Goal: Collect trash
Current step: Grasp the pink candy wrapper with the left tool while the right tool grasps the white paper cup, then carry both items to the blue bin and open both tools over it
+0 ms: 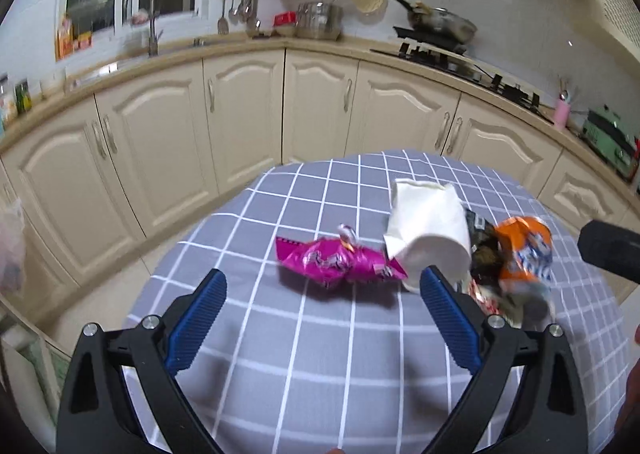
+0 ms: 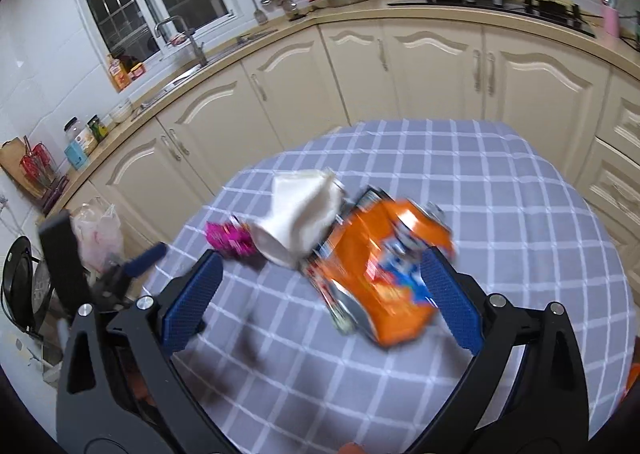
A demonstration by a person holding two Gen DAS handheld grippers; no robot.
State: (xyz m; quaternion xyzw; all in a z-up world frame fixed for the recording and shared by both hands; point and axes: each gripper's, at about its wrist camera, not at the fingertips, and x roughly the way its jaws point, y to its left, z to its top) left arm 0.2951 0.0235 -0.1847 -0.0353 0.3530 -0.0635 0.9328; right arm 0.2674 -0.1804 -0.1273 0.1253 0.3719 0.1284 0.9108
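- Currently both grippers are hovering over the worktop [image 1: 304, 354], which is wearing a grey cloth with white check lines.
- Left gripper [image 1: 320, 286] is standing wide open, blue pads spread, gripping nothing; the pink wrapper [image 1: 340, 262] is lying on the cloth just ahead of its fingertips.
- White paper cup [image 1: 430, 234] is lying on its side, crumpled, touching the right end of the pink wrapper and sitting just beyond the left gripper's right finger.
- Orange can [image 1: 524, 250], crushed, is lying to the right of the cup, with darker scraps bunched between them; those are too blurred to name.
- Right gripper [image 2: 320, 270] is also standing wide open and holding nothing; the orange can [image 2: 380, 274] is lying between its fingers, close against the right pad [image 2: 452, 294]. Contact cannot be told through the blur.
- From the right wrist view, the cup [image 2: 296, 214] is resting beside the can, and the pink wrapper [image 2: 230, 240] is peeking out behind it.
- Cream cabinets [image 1: 240, 122] are running behind the worktop.
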